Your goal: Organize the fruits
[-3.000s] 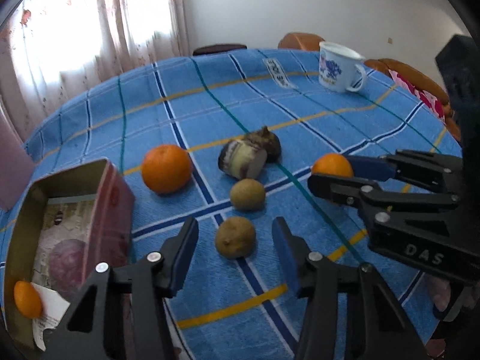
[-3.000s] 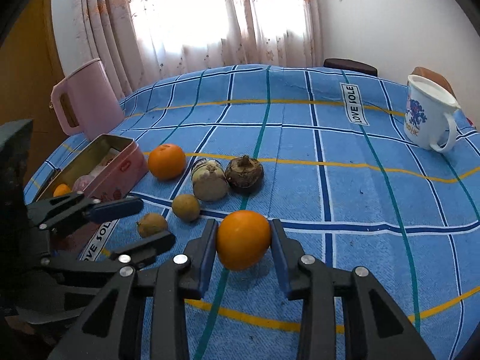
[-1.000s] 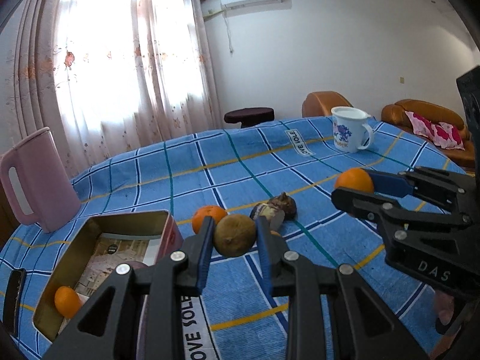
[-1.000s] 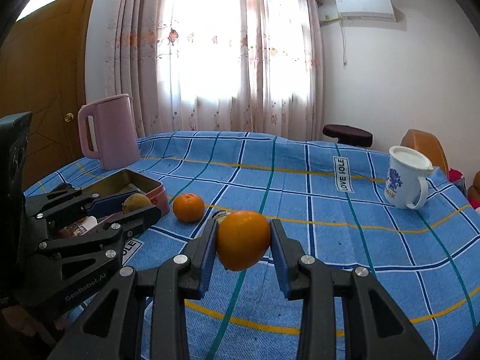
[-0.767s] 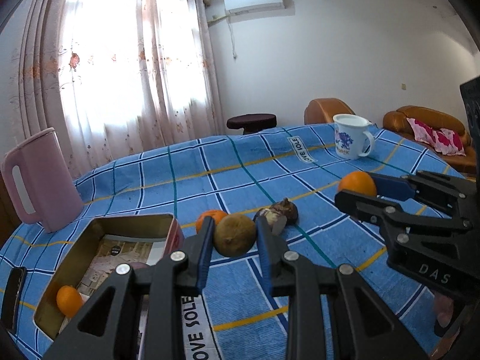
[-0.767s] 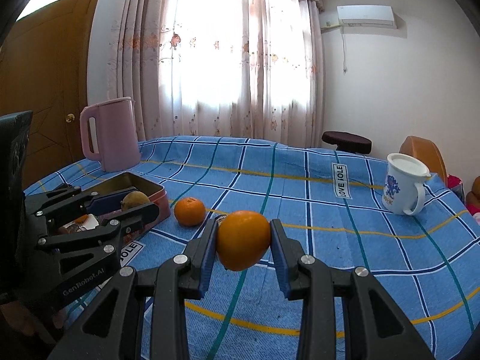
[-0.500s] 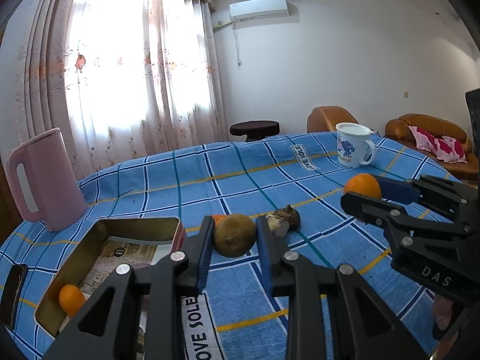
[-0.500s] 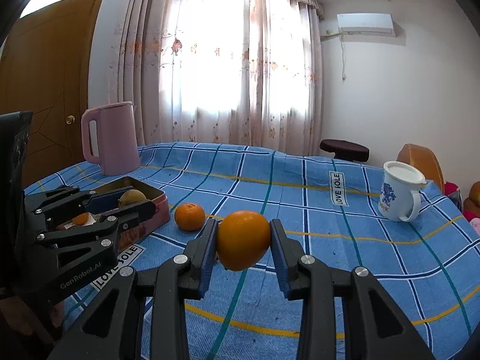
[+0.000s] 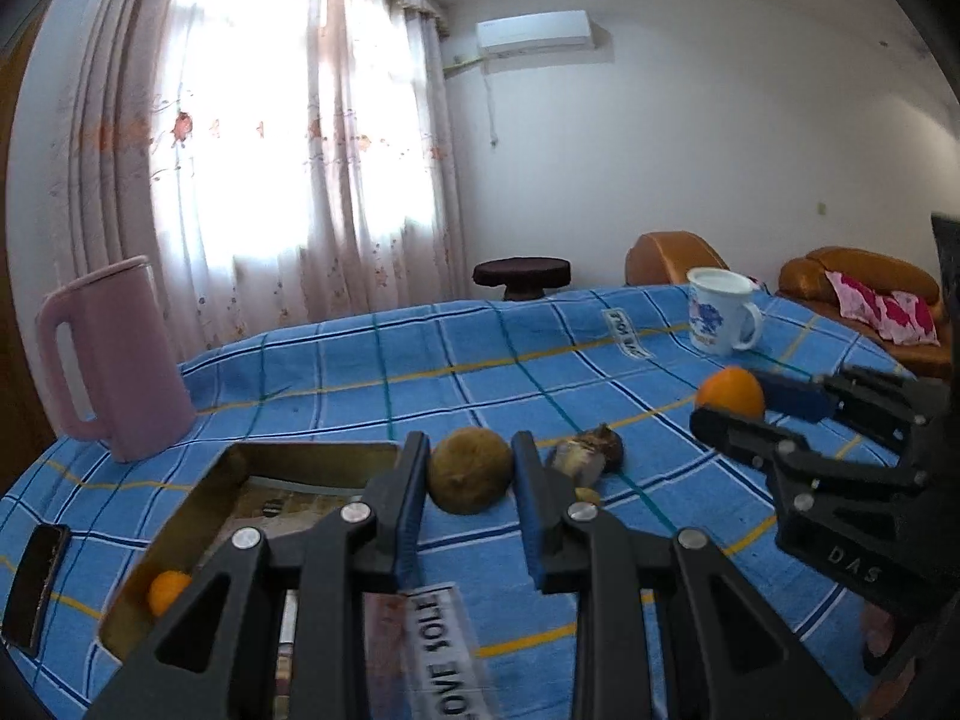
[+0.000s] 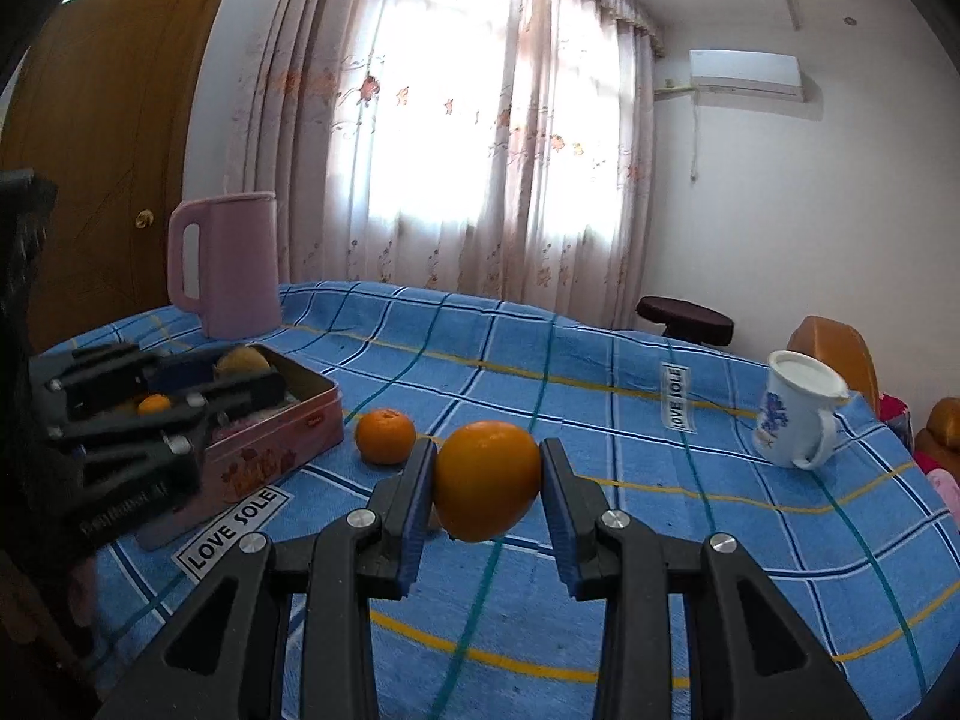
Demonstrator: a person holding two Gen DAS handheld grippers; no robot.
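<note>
Both grippers are up off the worktop (image 9: 336,372), each with a fruit pinched between its pads. The left gripper (image 9: 471,489) is clamped on a brown kiwi (image 9: 471,471); seen from the right wrist, that fruit (image 10: 242,362) hangs over the tin (image 10: 282,444), near its far end. The right gripper (image 10: 487,483) is closed on an orange (image 10: 487,480), held clear above the blue checked cloth and well to the right of the tin. From the left wrist the same orange (image 9: 730,391) shows at the tips of the right gripper (image 9: 735,405), over toward the mug (image 9: 720,318).

The tin (image 9: 180,516) sits open at the left side of the worktop, its pink flowered wall facing the right camera. A small orange fruit (image 9: 168,591) lies in its near corner, and paper lines the bottom.

Loose on the cloth, a mandarin (image 10: 385,436) rests just beside the tin's right corner. Farther right sit two brown lumps (image 9: 591,456), close together; what they are I cannot tell.

A pink jug (image 10: 225,264) stands behind the tin toward the curtains (image 10: 480,138). The white mug with a blue print stands near the far right edge. A dark flat thing (image 9: 36,576) lies at the left edge of the cloth.
</note>
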